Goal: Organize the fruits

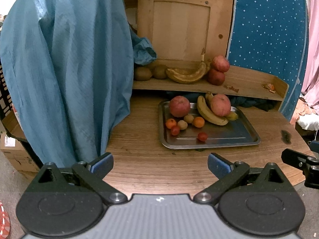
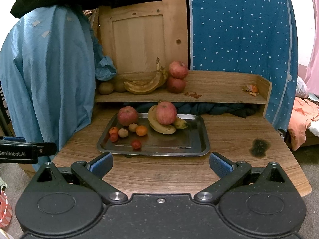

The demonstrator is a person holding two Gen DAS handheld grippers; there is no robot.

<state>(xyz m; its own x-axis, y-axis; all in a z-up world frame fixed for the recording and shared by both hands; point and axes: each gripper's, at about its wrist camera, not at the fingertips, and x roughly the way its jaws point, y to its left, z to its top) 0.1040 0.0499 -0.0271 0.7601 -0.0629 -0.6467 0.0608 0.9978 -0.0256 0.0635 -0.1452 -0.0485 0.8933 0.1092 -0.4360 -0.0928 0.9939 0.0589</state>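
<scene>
I am holding both grippers low over the near edge of the wooden table [image 2: 179, 171], and both are standing spread wide with nothing between their blue pads. The left gripper [image 1: 160, 164] is looking ahead and slightly right at the metal tray [image 1: 235, 139]; the right gripper [image 2: 160, 163] is facing the same tray [image 2: 201, 137] almost straight ahead, just beyond its fingertips.

I am seeing the fruit gathered in the tray's far half. From the right gripper, one apple [image 2: 127, 116] is sitting at the far-left corner, and a second apple [image 2: 166, 113] is resting on top of the bananas [image 2: 160, 126], further right. Between them two small kiwis [image 2: 123, 132] are lying beside an orange [image 2: 141, 130], and another orange [image 2: 113, 130] is lying at the tray's left edge. One cherry tomato [image 2: 113, 137] is touching that orange, and a second tomato [image 2: 136, 144] is sitting alone nearer to me.

Beyond the tray, a raised wooden shelf [image 2: 219, 91] is carrying two stacked apples [image 2: 177, 77], a browned banana bunch [image 2: 145, 84] and larger kiwis [image 2: 106, 88] to its left. Bits of peel [image 2: 251, 89] are lying at the shelf's right end. A blue cloth [image 1: 65, 69] is hanging to the left of the left gripper, and the tip of the right gripper is showing at the right edge of its view.
</scene>
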